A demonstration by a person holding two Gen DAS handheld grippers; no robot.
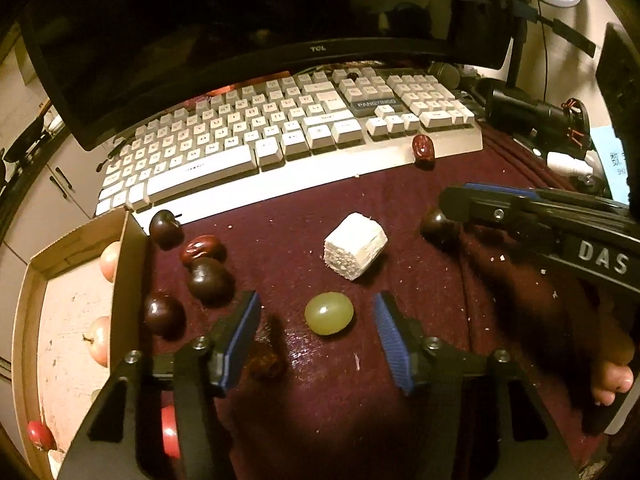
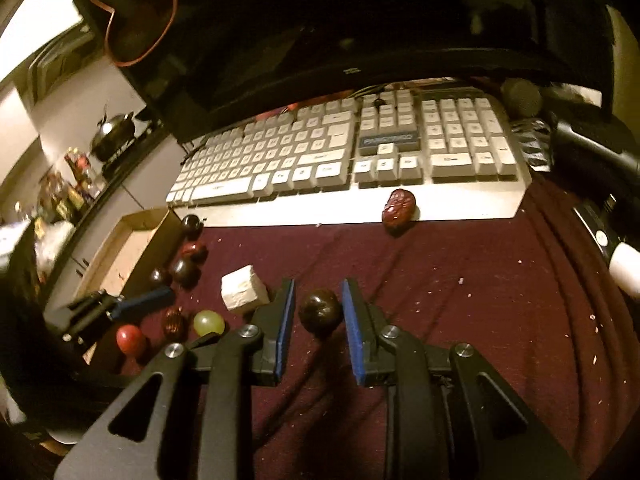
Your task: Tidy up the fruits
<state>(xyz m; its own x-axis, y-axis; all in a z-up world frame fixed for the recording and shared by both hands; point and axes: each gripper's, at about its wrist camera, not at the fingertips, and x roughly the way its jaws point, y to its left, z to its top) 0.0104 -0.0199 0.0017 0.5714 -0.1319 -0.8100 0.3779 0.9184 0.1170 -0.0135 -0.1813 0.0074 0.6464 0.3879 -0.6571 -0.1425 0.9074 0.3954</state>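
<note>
On the dark red cloth point(image 1: 400, 208) covering the desk, seen from the left wrist view, a green grape point(image 1: 329, 314) is lying between the blue pads of the left gripper point(image 1: 318, 316). The jaws are standing apart and are not touching the grape. A white foam block point(image 1: 355, 250) is sitting just beyond the grape. At the left, a cardboard box point(image 1: 128, 264) is holding pale round fruits point(image 1: 100, 340) and small red ones point(image 1: 40, 434). Just beside its wall, three dark plums point(image 1: 210, 280) and a red date point(image 1: 202, 249) are lying close together. Another wrinkled date point(image 1: 266, 362) is lying near the left pad. One more date point(image 1: 423, 148) is resting on the front edge of the white keyboard point(image 1: 280, 136), below a black monitor point(image 1: 200, 40). At the right, the right gripper point(image 1: 452, 216) is reaching onto a dark plum point(image 1: 438, 226).

Over the same cloth, in the right wrist view, the right gripper point(image 2: 319, 308) is having the dark plum point(image 2: 320, 312) between its blue pads. The jaws are close together around it; the right pad seems to touch the plum, while a thin gap is showing at the left pad, so I cannot tell if it is clamped. The foam block point(image 2: 244, 290) is just left of the jaws. Further left, the green grape point(image 2: 209, 323), a wrinkled date point(image 2: 174, 322) and a red fruit point(image 2: 130, 340) are lying in a row near the left gripper point(image 2: 144, 300). The date point(image 2: 398, 207) on the keyboard point(image 2: 340, 152) is well apart from everything.
</note>
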